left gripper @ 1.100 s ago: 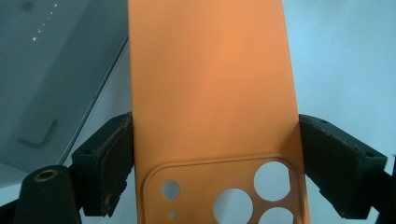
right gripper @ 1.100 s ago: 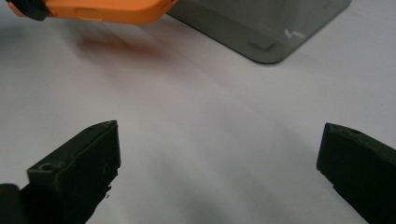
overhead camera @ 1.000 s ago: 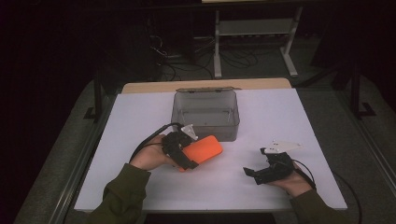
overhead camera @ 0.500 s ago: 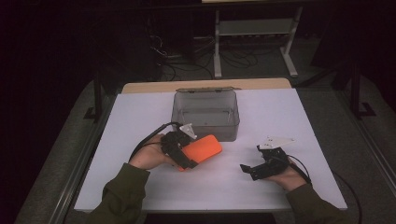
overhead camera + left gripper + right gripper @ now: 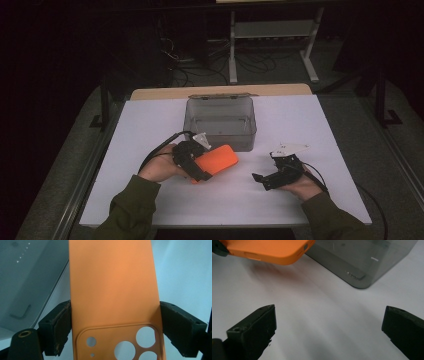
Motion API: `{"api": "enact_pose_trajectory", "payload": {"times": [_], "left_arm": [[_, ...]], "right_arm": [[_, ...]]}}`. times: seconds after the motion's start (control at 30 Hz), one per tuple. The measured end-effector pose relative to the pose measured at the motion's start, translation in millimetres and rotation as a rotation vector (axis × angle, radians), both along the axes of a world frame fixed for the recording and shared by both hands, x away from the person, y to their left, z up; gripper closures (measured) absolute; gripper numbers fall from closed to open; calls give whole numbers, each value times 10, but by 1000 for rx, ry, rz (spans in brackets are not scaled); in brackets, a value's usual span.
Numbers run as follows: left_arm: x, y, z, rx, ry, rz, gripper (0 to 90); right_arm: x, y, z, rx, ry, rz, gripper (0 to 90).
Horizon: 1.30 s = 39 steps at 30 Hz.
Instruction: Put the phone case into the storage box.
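An orange phone case (image 5: 216,161) with round camera holes is held just above the white table, in front of a clear grey plastic box (image 5: 220,123). My left gripper (image 5: 200,164) is shut on the case; both black pads press its long sides (image 5: 112,290) near the camera cutout. My right gripper (image 5: 261,179) hovers low over the table to the right, jaws wide open with nothing between them. In the right gripper view the case's end (image 5: 269,251) hangs at the upper left, apart from the jaws, with the box corner (image 5: 359,267) behind.
The grey box stands open-topped at the table's middle back; an L-shaped hex key (image 5: 21,314) lies inside it. The white table (image 5: 150,130) has bare surface all around. Beyond its far edge are a metal frame (image 5: 272,35) and cables on a dark floor.
My right gripper has shifted slightly left and forward toward the case. The left gripper with the case has stayed nearly still.
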<state>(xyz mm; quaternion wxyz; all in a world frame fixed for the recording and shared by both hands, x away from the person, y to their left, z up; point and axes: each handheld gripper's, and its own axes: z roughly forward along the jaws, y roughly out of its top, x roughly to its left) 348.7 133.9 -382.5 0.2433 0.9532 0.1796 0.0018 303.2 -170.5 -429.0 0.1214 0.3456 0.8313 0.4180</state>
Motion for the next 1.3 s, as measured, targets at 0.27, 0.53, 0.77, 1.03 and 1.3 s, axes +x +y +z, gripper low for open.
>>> {"api": "enact_pose_trajectory", "payload": {"times": [0.27, 0.53, 0.77, 1.03, 1.3], "left_arm": [[7, 10, 9, -7, 0, 3, 146], [8, 15, 15, -12, -1, 4, 146], [7, 15, 19, -13, -1, 4, 146], [6, 14, 21, -13, -1, 5, 146], [7, 26, 34, -18, -4, 6, 146]], "right_arm": [[83, 68, 16, 5, -7, 1, 0], [169, 135, 27, 3, -16, 2, 0], [250, 198, 35, 4, -23, 2, 0], [339, 247, 44, 3, -35, 1, 0], [384, 270, 5, 7, -42, -7, 0]]}}
